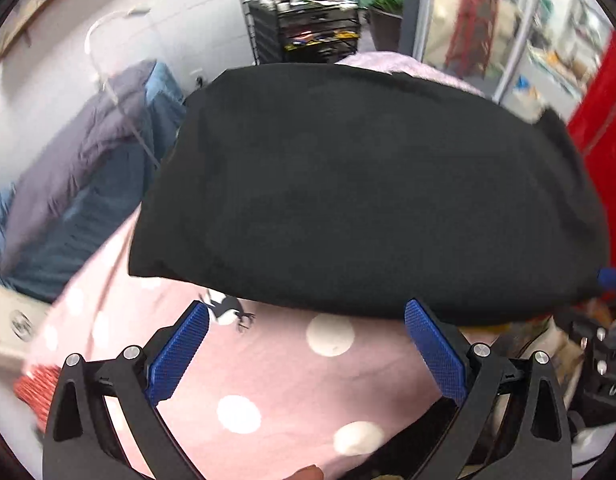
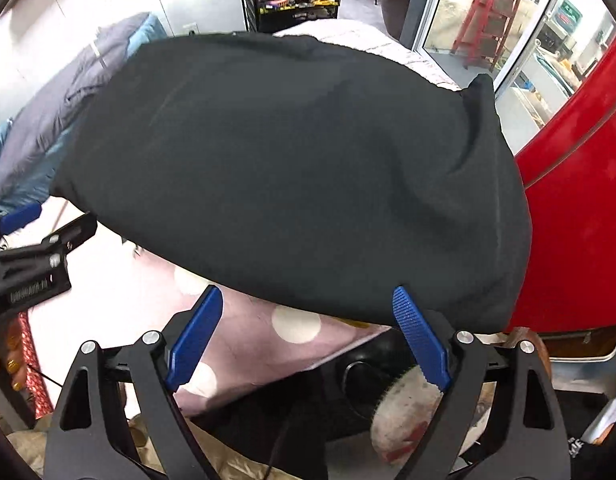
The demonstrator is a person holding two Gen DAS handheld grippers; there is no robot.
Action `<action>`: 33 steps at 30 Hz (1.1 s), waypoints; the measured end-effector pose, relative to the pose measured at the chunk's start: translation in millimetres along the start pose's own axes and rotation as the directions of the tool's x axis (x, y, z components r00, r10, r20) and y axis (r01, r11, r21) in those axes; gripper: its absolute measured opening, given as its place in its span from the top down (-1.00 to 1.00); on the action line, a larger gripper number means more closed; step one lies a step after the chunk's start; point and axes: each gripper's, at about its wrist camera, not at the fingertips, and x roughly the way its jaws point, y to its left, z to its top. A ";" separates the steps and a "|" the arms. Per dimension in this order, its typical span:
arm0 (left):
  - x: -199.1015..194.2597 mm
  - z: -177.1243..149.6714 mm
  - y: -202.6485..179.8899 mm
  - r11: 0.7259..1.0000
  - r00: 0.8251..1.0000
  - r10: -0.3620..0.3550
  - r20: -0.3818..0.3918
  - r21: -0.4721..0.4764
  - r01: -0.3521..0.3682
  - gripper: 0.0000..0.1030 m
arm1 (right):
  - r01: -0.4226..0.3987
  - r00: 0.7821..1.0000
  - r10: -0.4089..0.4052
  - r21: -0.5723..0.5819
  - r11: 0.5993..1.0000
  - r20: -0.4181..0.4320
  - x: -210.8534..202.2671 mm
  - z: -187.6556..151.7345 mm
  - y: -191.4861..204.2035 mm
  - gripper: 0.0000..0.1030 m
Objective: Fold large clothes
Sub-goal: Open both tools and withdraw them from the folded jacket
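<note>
A large black garment (image 1: 348, 184) lies folded flat on a pink sheet with white dots (image 1: 283, 380). In the right wrist view the same black garment (image 2: 291, 168) fills the middle, one corner sticking up at the far right. My left gripper (image 1: 305, 312) hovers over the sheet just short of the garment's near edge, jaws wide open, nothing between the blue pads (image 1: 179, 356). My right gripper (image 2: 308, 296) is open too, its tips at the garment's near edge, nothing gripped. The left gripper (image 2: 31, 248) also shows at the left edge of the right wrist view.
A blue and grey quilt (image 1: 79, 184) lies bunched at the left. A black wire shelf cart (image 1: 308, 24) stands behind. A red curved panel (image 2: 580, 208) rises at the right. Below the sheet's edge sit dark objects and a round white item (image 2: 408, 412).
</note>
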 end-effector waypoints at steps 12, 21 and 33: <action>-32.5 4.0 -41.7 0.984 0.993 0.106 0.046 0.137 -0.111 -0.88 | 0.049 0.999 -0.049 -0.024 0.999 -0.003 3.5 14.3 -6.1 -0.67; -30.9 4.6 -47.5 0.985 0.994 0.107 0.021 0.136 -0.109 -0.88 | 0.033 0.999 -0.033 -0.012 0.999 0.000 3.2 11.2 -12.2 -0.67; -32.9 1.3 -44.7 0.992 0.998 0.064 0.026 0.106 -0.067 -0.88 | 0.022 1.000 -0.022 -0.020 1.000 0.009 -0.9 10.9 -7.8 -0.67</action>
